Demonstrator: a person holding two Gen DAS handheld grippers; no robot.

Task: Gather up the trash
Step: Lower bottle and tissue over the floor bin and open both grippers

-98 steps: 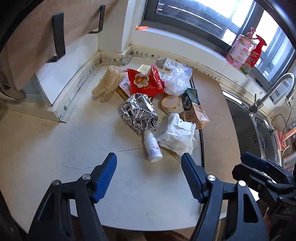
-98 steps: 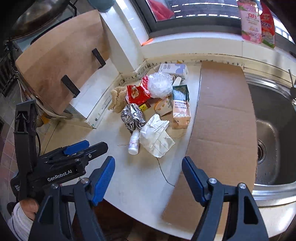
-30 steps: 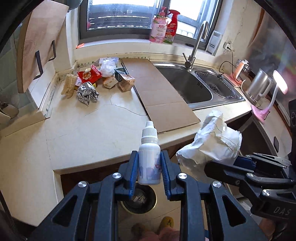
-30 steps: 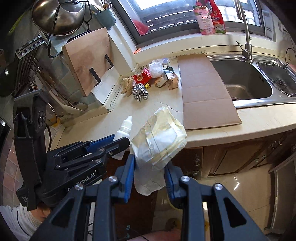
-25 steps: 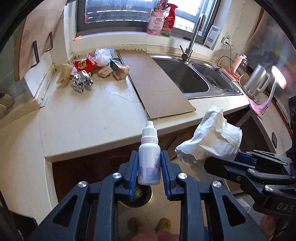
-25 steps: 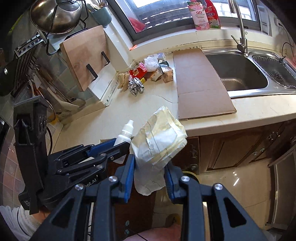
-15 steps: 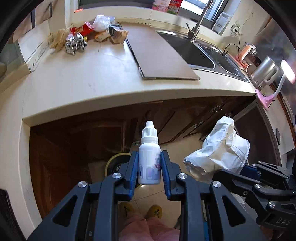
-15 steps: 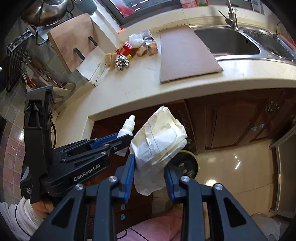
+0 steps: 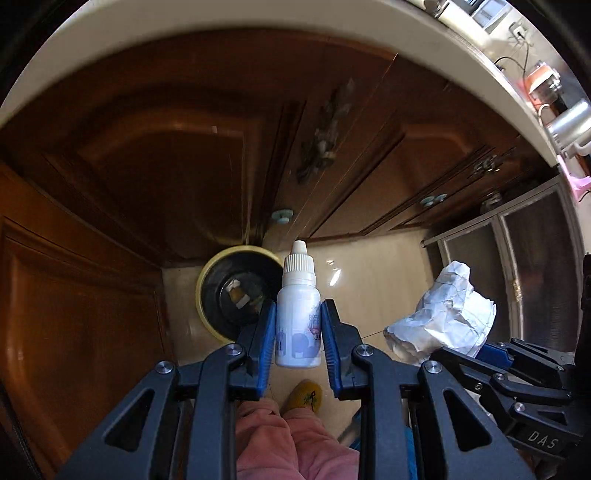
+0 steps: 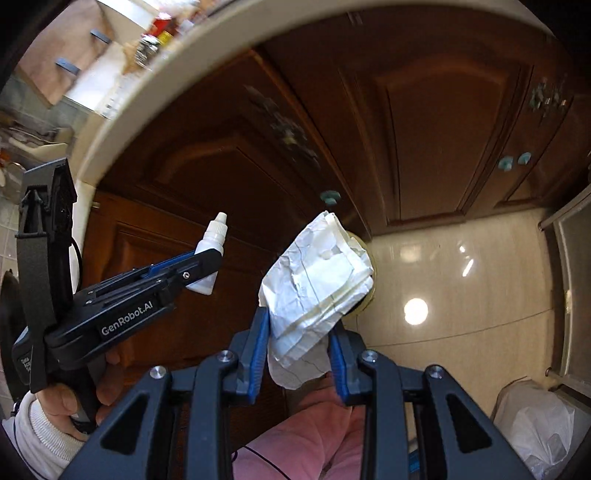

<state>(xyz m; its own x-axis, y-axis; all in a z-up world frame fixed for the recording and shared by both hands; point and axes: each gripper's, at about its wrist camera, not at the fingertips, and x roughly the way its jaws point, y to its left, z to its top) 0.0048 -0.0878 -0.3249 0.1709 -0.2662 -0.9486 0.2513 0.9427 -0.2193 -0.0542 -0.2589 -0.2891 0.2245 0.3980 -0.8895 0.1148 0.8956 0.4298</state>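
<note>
Trash held over the bin: misses likely on both sides

Trash in two pieces, both gripped, neither yet in the bin.

Nearest, at lower centre of the left wrist view: left claw (image 9: 298, 334) pinching a small white dropper bottle (image 9: 297, 317) by its body, cap up and away from the camera. Claw tilted steeply down toward the floor, above pink trouser legs (image 9: 295, 439) and a yellow slipper (image 9: 303, 395). At lower right of the same view: right claw (image 10: 298, 347), clamped on the lower edge of a crumpled white paper wad (image 10: 317, 280), most of the wad standing free above the blue pads. Also tilted down, less steeply by the look of it.

Further off, on the tiled floor (image 9: 369, 273) against the brown cabinet doors (image 9: 155, 155): round bin (image 9: 207, 291) with a pale yellow rim, a few scraps inside. Seen just left of the bottle in the left view; almost wholly hidden behind the paper in the right view.

Risks, as judged:
- Bottle apparently off to one side of the opening; if released here, could strike the rim and roll across the floor.
- Paper light and loosely held; could drift or catch on a pad and land outside.
- Bin hidden from the right camera; blind aim likely.
- Two claws close together; could knock each other over a small mouth.

Top of frame: pale worktop edge (image 9: 221, 26), blurred.
</note>
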